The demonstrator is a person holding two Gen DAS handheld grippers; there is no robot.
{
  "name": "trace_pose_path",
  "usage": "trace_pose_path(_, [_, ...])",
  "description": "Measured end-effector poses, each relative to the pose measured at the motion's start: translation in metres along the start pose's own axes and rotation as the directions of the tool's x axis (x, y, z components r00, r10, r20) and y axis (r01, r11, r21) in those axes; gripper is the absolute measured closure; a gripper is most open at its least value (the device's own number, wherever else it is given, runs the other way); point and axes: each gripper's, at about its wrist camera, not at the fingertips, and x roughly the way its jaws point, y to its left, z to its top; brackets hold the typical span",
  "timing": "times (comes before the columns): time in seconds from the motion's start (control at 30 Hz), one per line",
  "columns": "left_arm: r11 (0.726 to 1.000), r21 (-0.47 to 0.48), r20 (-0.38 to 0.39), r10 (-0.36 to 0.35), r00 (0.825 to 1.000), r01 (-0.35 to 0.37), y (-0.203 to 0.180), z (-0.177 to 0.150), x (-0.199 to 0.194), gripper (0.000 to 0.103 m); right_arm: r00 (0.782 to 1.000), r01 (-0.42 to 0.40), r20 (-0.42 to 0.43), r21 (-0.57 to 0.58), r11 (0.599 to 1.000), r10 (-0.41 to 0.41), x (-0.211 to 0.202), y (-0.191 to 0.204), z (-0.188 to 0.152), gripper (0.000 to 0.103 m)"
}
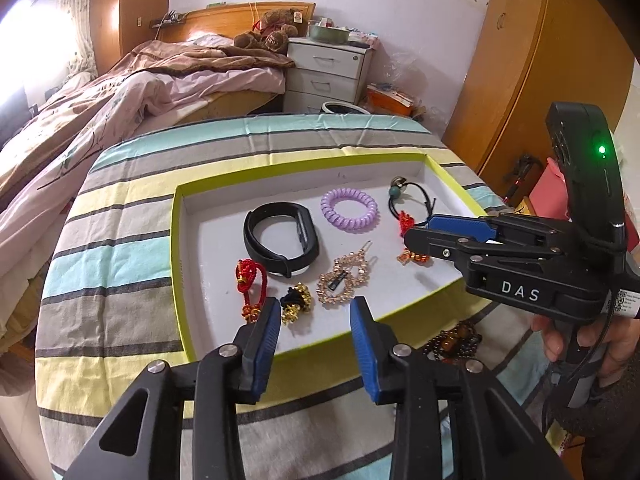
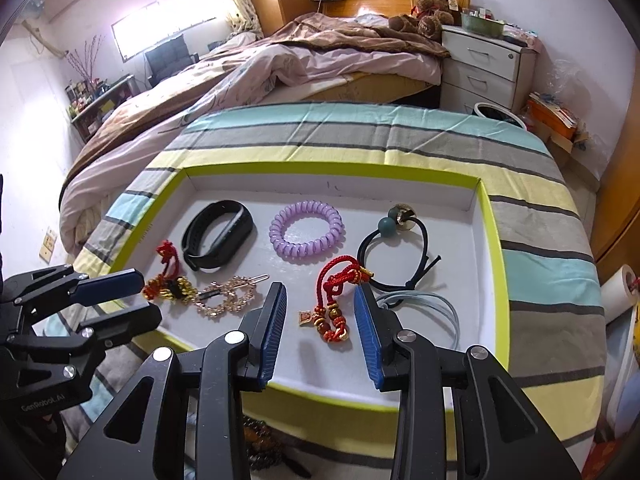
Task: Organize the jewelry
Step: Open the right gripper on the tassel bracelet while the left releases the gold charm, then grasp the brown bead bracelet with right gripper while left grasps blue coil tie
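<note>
Judging from the tray (image 2: 494,240), sorting is nearly done: most jewelry lies inside it, brown beads (image 1: 456,340) wait just outside its near rim, and both tools, left tool (image 1: 316,320) and right tool (image 2: 320,304), hover open and empty.

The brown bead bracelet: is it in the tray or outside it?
Outside: the brown bead bracelet lies on the striped cloth beside the green-rimmed tray.
</note>
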Motion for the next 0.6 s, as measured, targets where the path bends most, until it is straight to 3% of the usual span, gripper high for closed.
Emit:
trace_pose_path(0.27, [0.999, 0.011, 0.065, 0.040, 0.997, -0.041, -0.013, -0.009, -0.029, 0.063, 0.997, -0.012, 0.070, 0.023, 1.000, 0.010, -0.031, 0.006, -0.011, 0.067])
trace_pose_path(0.6, [0.999, -0.037, 0.084, 0.014, 0.996, -0.011, -0.013, -0.042, -0.056, 0.062, 0.992, -0.013, 0.125, 0.035, 0.999, 0.008, -0.067, 0.008, -0.051, 0.061])
